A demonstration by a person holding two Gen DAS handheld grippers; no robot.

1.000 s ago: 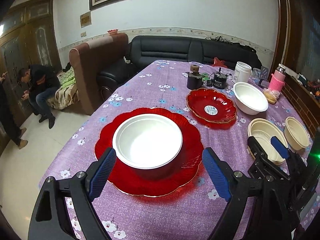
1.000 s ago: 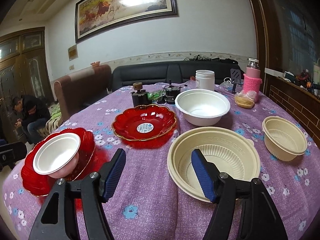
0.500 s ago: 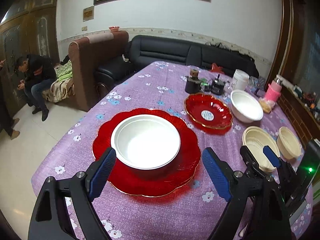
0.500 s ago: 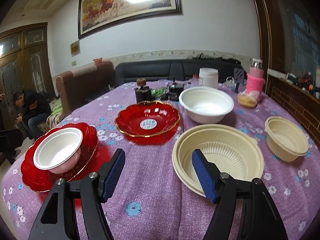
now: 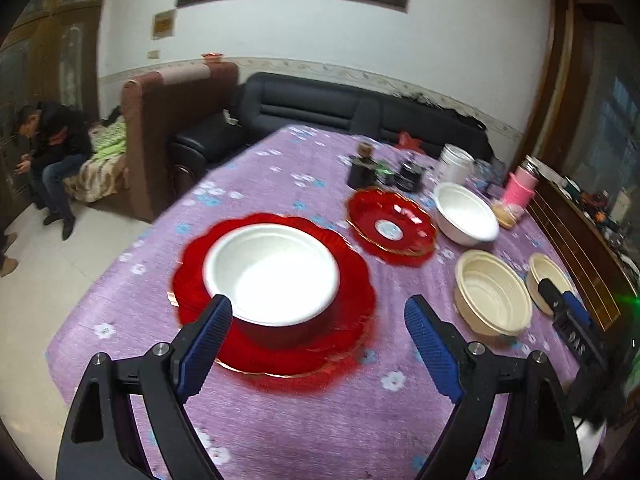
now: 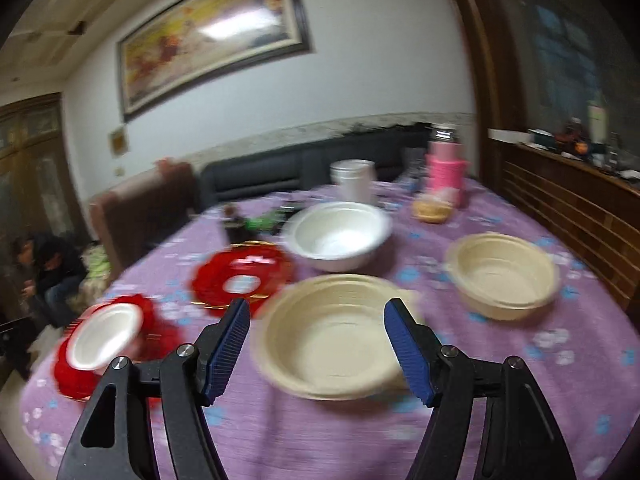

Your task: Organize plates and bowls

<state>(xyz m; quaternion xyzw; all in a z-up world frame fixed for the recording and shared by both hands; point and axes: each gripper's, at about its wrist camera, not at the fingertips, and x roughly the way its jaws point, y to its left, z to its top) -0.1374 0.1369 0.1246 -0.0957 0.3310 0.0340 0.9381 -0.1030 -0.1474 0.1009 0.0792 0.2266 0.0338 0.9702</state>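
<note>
Right gripper (image 6: 318, 344) has shifted since the earlier frames: the big cream bowl (image 6: 334, 336) now sits centred between its blue pads instead of off to the right, and the view is blurred and tilted. Left gripper (image 5: 320, 340) has turned a little; its framing of the white bowl (image 5: 272, 276) is otherwise much as before. Left jaws stand wide apart, nothing between the pads, which hang short of the near edge of the large red plate (image 5: 352, 320). White bowl sits inside that plate, on the purple floral tablecloth (image 5: 320, 420). Right jaws also stand open, pads flanking the big cream bowl in view but not touching it; contact cannot be confirmed, no grip seen. Small cream bowl (image 6: 502, 274) lies to the right of the big one, apart. Second white bowl (image 6: 338, 236) sits beyond, near the small red plate (image 6: 244, 276), which carries a round label at centre. Far end of the table: white tub (image 6: 352, 180), pink bottle (image 6: 444, 172), dark items too blurred to name. Black sofa (image 5: 340, 108) behind the table. A person (image 5: 52, 152) sits at far left, head bowed.
</note>
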